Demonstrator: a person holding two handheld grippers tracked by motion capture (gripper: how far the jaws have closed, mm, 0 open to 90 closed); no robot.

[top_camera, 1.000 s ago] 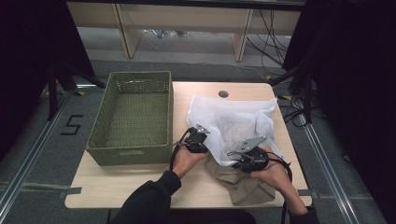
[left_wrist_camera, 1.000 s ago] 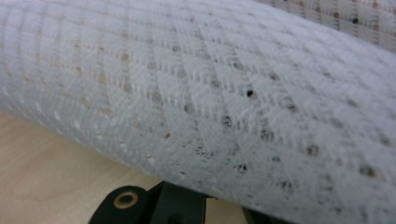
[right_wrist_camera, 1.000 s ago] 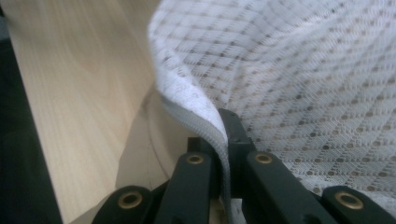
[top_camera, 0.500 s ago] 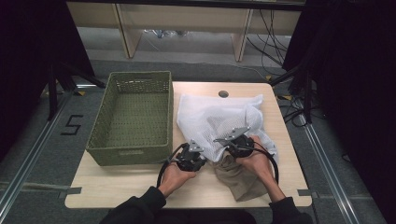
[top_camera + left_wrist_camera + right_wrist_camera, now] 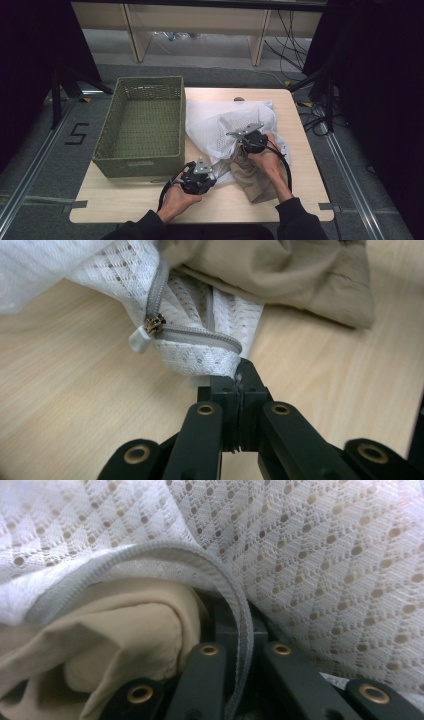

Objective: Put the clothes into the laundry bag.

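On the bench [image 5: 300, 200], a white mesh bag [image 5: 220, 125] lay beside a green basket [image 5: 142, 125], with tan cloth [image 5: 252, 175] spilling from its open mouth. Left tongs [image 5: 240, 382] were clamped on the bag's corner below the zipper pull [image 5: 152, 325], at the near edge. Right tongs [image 5: 245, 630] pinched the zippered rim, with the cloth just beside them.

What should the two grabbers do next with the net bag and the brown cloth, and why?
Probably pull the mesh bag further over the beige cloth. The left gripper pinches the bag's corner by the zipper, the right gripper its rim; half the cloth sticks out.
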